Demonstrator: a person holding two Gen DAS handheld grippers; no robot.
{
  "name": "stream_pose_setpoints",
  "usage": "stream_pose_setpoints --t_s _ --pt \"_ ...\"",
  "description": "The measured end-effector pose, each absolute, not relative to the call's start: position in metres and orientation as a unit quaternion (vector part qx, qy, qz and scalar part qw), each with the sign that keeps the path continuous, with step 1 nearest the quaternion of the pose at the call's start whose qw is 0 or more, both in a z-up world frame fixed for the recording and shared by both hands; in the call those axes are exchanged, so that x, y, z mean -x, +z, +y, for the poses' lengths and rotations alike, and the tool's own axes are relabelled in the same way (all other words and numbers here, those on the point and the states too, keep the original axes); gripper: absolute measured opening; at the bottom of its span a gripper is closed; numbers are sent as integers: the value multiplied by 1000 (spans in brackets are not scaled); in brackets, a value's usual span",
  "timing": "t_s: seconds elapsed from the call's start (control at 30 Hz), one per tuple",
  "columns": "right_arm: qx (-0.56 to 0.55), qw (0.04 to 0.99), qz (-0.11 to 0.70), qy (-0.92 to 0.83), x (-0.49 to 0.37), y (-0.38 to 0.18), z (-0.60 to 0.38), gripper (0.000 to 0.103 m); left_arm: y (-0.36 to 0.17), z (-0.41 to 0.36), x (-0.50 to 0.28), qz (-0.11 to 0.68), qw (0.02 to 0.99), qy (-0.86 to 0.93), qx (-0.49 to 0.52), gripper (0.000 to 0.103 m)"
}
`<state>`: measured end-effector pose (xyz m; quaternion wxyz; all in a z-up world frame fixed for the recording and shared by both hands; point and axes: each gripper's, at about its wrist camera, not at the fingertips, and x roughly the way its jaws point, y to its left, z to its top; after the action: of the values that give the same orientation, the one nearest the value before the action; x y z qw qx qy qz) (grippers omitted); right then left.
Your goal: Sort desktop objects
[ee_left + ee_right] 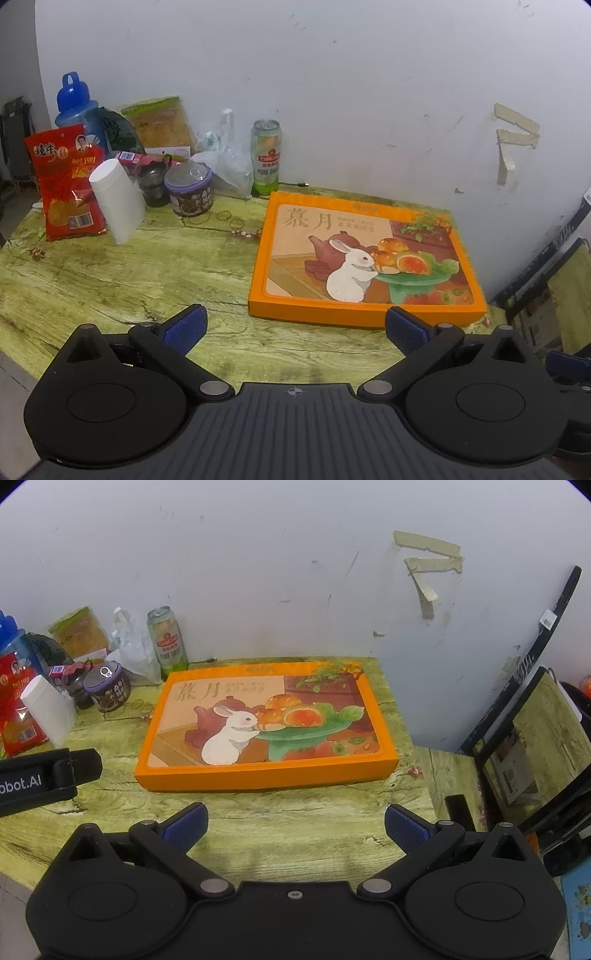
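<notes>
A flat orange box with a white rabbit picture [365, 258] [264, 723] lies on the green wood-grain table [129, 280] [295, 819], close to the wall. My left gripper [295, 328] stands open over the table's near side, left of the box's front corner, holding nothing. My right gripper [295, 827] is open too, hovering in front of the box's front edge with nothing between its blue pads. The left gripper's black body [40, 779] shows at the left edge of the right wrist view.
Clutter fills the back left: a red snack bag [70, 184], a white cylinder [118, 199], a purple-lidded tub [190, 188], a green beer can [266, 157] [168, 642], a blue bottle [75, 107], plastic bags, rubber bands [229, 218]. The table ends at the right, beside dark frames [524, 738].
</notes>
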<state>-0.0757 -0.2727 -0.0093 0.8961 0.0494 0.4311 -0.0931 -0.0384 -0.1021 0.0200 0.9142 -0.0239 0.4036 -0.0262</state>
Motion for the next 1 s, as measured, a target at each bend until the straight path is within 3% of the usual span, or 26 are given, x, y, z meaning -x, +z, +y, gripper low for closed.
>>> stream_pose_setpoints --t_s 1.0 --pt "-61 889 440 -109 64 -12 -273 102 23 -101 18 398 915 -61 7 103"
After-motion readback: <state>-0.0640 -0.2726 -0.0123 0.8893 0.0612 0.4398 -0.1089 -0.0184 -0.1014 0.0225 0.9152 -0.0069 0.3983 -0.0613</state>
